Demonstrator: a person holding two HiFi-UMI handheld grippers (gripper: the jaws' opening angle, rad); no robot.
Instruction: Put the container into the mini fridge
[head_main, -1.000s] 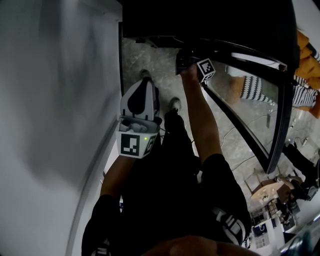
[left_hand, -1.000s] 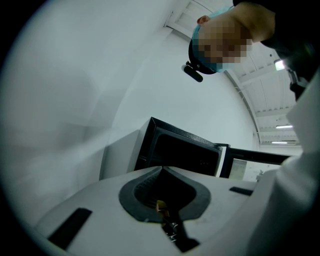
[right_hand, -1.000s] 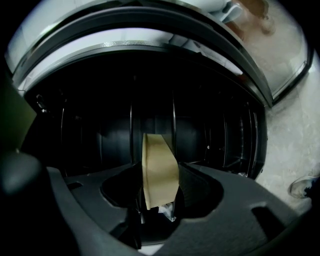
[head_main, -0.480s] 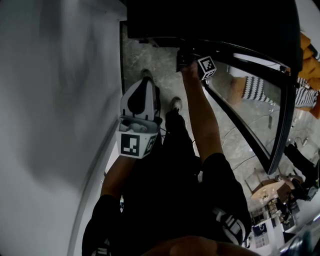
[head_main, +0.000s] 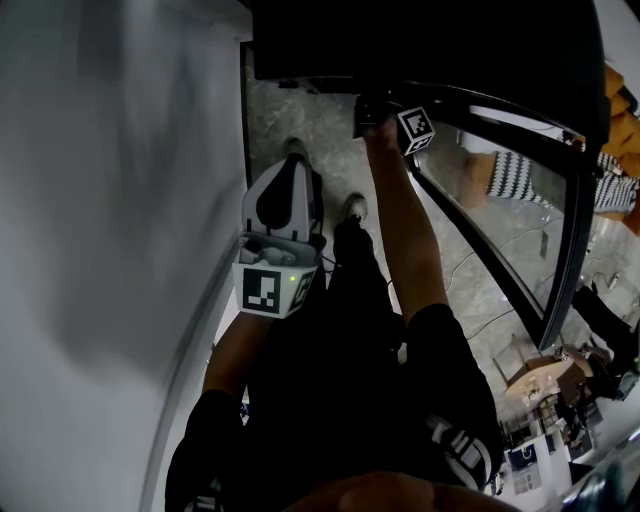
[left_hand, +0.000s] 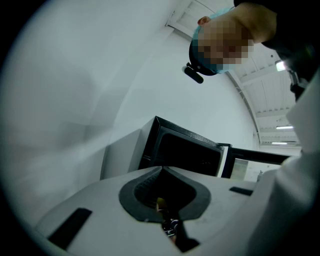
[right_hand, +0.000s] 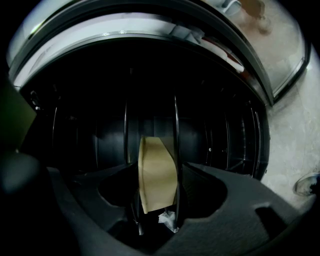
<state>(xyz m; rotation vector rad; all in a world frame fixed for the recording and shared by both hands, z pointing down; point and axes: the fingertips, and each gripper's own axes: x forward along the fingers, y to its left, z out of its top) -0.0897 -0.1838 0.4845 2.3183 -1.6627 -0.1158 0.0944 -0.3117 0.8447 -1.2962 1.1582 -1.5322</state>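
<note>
The black mini fridge (head_main: 420, 40) stands on the floor ahead with its glass door (head_main: 560, 200) swung open to the right. My right gripper (head_main: 368, 112) reaches into its mouth. In the right gripper view a tan container (right_hand: 156, 182) stands upright between the jaws of the right gripper (right_hand: 159, 165), in front of the dark wire-racked fridge interior (right_hand: 225, 130). Those jaws are opening and a thin gap shows on each side of the container. My left gripper (head_main: 292, 165) hangs close to my body, shut and empty; the left gripper (left_hand: 162, 169) looks at the fridge (left_hand: 185, 150) from the side.
A white wall (head_main: 100, 200) runs along the left, close to the fridge. The floor (head_main: 300, 110) is pale stone, with my feet (head_main: 350, 207) just short of the fridge. Behind the door's glass lie a striped thing (head_main: 515, 175) and clutter (head_main: 545, 400).
The head view has shifted very slightly. The right gripper's marker cube sits a touch higher, toward the fridge. The left gripper has not moved.
</note>
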